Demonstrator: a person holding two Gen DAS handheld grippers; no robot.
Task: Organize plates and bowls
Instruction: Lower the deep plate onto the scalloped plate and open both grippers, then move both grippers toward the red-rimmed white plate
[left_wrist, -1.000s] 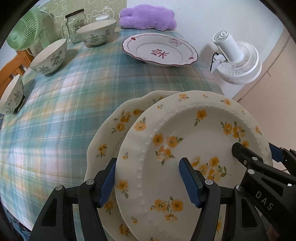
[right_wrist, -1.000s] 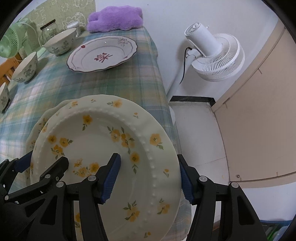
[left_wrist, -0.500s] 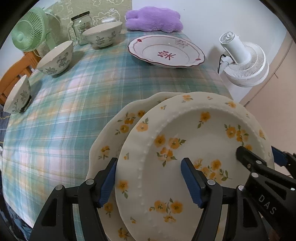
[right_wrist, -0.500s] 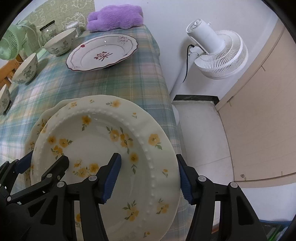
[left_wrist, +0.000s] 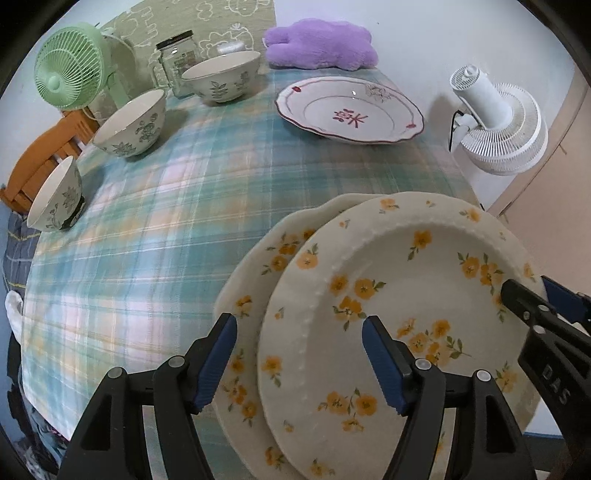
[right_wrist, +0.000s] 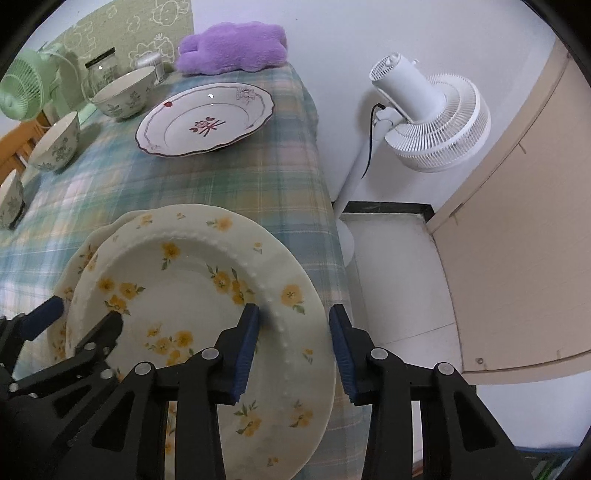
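At the left of the left wrist view, three patterned bowls (left_wrist: 129, 123) stand in a line from about nine o'clock to eleven o'clock on the plaid tablecloth (left_wrist: 155, 236), well apart from the grippers. At about one o'clock lies a red-rimmed plate (left_wrist: 349, 110), also far away.

The thing in hand is the upper flowered plate (left_wrist: 399, 317). It lies on a lower flowered plate (left_wrist: 255, 295), shifted toward three o'clock, near the table's edge on that side. The left gripper (left_wrist: 299, 362) stands open: its jaws are widening, one finger hangs over the lower plate's rim, the other over the bowl of the upper plate, and neither seems to press.

In the right wrist view, the right gripper (right_wrist: 293, 350) straddles the three o'clock rim of the upper flowered plate (right_wrist: 192, 295). Its jaws are closing with the rim between them. The inner pad looks to be touching the beaded ring, but the outer pad stands apart from the edge; I cannot be sure of the contact in this distorted view.

So the rim runs between the right fingers, roughly from twelve to six o'clock, and the right hand is the nearer one for a grip. I judge that the next move needs the closing finished on this rim before any lift.
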